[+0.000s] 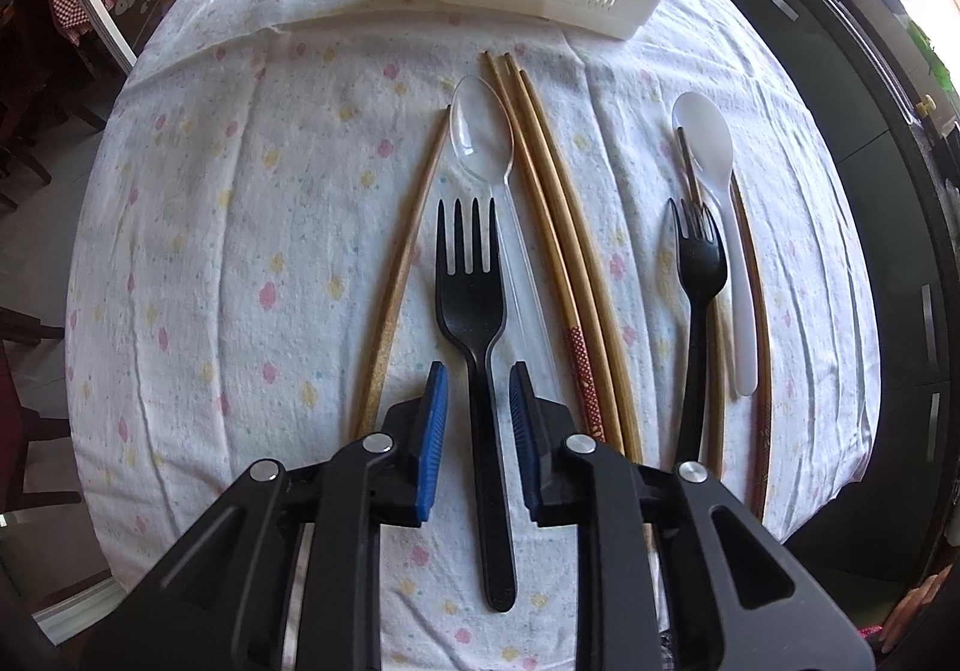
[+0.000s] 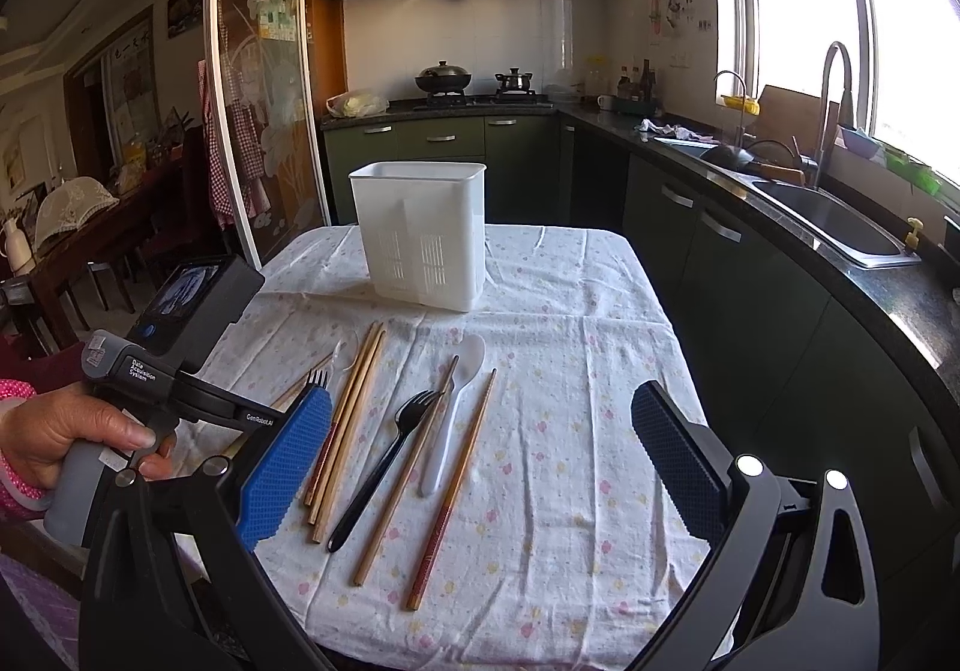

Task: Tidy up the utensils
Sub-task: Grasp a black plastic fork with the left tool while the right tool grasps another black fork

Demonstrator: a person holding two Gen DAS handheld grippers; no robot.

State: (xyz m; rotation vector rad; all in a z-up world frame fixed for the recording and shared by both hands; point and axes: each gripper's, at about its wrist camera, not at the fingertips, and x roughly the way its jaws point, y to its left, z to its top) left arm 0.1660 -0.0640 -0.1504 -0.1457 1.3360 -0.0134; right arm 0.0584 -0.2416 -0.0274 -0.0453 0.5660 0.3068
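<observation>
In the left wrist view my left gripper [image 1: 478,377] points down at the table and straddles the handle of a black plastic fork [image 1: 474,299]. Its blue pads [image 1: 435,431] stand a little off the handle on both sides. A clear spoon [image 1: 480,131] lies just right of this fork, partly under it. Several wooden chopsticks [image 1: 552,227] lie beside it, and one chopstick [image 1: 402,275] lies to the left. Further right are a second black fork [image 1: 699,275] and a white spoon [image 1: 714,149]. My right gripper [image 2: 480,401] hovers open and holds nothing above the near part of the table.
A white slotted utensil holder [image 2: 420,239] stands upright at the far side of the flower-print tablecloth [image 2: 570,431]. A person's hand [image 2: 78,431] grips the left tool at the table's left edge. A dark counter with a sink [image 2: 840,227] runs along the right.
</observation>
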